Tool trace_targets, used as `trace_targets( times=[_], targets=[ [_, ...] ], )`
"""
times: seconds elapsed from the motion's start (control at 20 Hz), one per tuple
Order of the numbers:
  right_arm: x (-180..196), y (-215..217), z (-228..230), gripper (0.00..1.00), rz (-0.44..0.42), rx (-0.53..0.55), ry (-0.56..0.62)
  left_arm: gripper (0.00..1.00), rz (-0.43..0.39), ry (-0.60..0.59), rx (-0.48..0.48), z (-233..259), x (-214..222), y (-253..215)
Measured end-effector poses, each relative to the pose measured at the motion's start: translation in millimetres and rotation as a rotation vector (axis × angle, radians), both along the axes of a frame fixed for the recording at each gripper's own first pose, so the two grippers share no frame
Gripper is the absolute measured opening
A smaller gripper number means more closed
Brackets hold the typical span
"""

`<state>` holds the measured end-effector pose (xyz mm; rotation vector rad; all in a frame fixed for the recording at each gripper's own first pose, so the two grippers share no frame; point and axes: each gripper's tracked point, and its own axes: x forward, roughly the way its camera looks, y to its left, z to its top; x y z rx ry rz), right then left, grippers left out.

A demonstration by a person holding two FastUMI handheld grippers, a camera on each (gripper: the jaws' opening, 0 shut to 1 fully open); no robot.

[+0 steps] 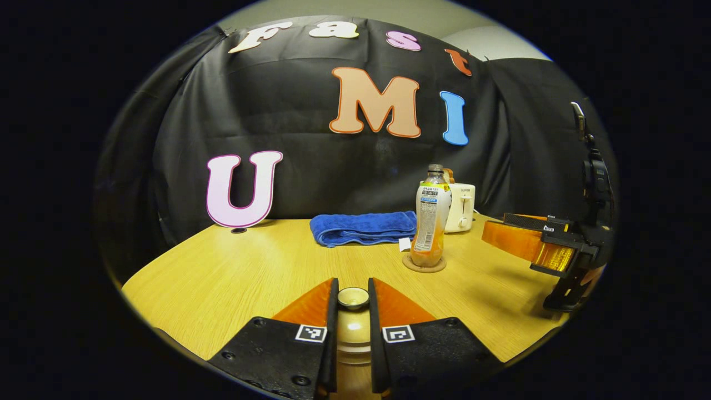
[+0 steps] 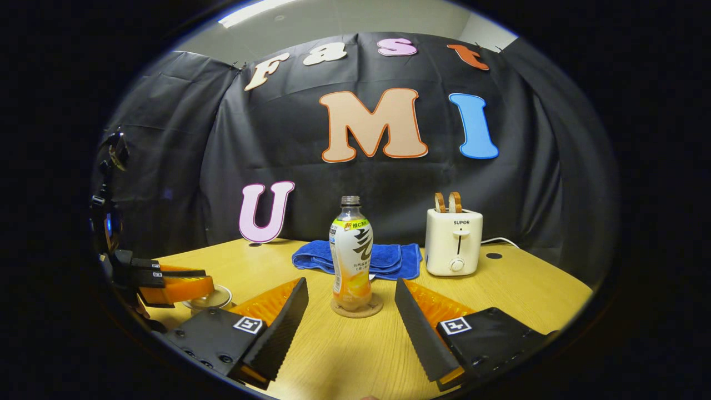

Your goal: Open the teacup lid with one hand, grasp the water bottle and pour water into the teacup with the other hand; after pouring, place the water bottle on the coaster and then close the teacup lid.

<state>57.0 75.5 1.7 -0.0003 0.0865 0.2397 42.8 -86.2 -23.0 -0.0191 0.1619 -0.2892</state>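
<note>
Standing on coaster (image 2: 356,309), bottle (image 2: 351,253) beyond right claw (image 2: 351,311)

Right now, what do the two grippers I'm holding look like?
Both match. The left gripper has two wedge-shaped fingers tapering forward from black blocks studded with screws, each block carrying a square black-and-white marker. The right gripper is built the same, with ribbed inner finger faces. In the left gripper view, a tall black mount rises behind it.
</note>
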Motion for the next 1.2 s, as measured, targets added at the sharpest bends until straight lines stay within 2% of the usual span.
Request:
trace_targets(
  times=[0.05, 0.1, 0.15, 0.2, 0.25, 0.3, 0.5, 0.55, 0.65, 0.7, 0.8, 0.85, 0.9, 1.2],
  targets=[
    [-0.9, 1.4, -0.9, 0.99, 0.002, 0.001, 0.002, 0.22, 0.000, -0.002, 0.006, -0.4, -1.0, -0.1],
    [-1.3, 2.1, -1.5, 0.94, 0.003, 0.002, 0.006, 0.22, 0.000, -0.003, 0.010, -0.7, -1.0, -1.0],
    [-1.7, 1.0, -3.0, 0.99, 0.003, 0.004, 0.009, 0.22, 0.000, -0.003, 0.011, -1.4, -1.2, -1.1],
    [-1.9, 0.5, -3.4, 0.99, 0.003, 0.006, 0.010, 0.22, 0.001, -0.001, 0.010, -2.3, -1.6, -1.4],
    [-2.8, 0.9, -3.5, 0.94, 0.002, 0.008, 0.010, 0.22, 0.005, 0.003, 0.011, -3.7, -2.0, -0.6],
    [-4.0, 0.5, -2.8, 0.99, 0.003, 0.009, 0.009, 0.24, 0.009, 0.001, 0.010, -3.3, -2.1, 0.9],
    [-8.8, 2.6, 1.5, 0.99, 0.004, 0.014, 0.000, 0.30, 0.026, -0.008, 0.012, -0.2, -3.2, 3.1],
    [-10.3, 2.1, 3.2, 0.99, 0.003, 0.017, -0.004, 0.34, 0.034, -0.019, 0.011, 3.2, -3.1, 5.1],
    [-14.5, 2.4, 7.5, 0.99, -0.003, 0.026, -0.018, 0.54, 0.055, -0.047, 0.010, 10.7, -4.3, 8.9],
    [-17.0, 1.8, 9.6, 0.96, -0.008, 0.032, -0.024, 0.69, 0.071, -0.058, 0.014, 14.1, -5.3, 13.0],
    [-23.5, 0.1, 12.1, 0.94, -0.025, 0.048, -0.036, 0.82, 0.117, -0.084, 0.016, 19.4, -7.2, 23.8],
    [-27.1, -1.4, 12.6, 0.99, -0.036, 0.055, -0.041, 0.85, 0.139, -0.096, 0.009, 22.3, -7.6, 28.2],
    [-30.7, -3.4, 12.4, 0.99, -0.051, 0.058, -0.048, 0.87, 0.161, -0.106, -0.005, 24.1, -10.0, 31.5],
    [-49.6, -13.5, 6.5, 0.98, -0.127, 0.053, -0.063, 0.87, 0.205, -0.101, -0.050, 16.9, -24.2, 39.4]
  ],
)
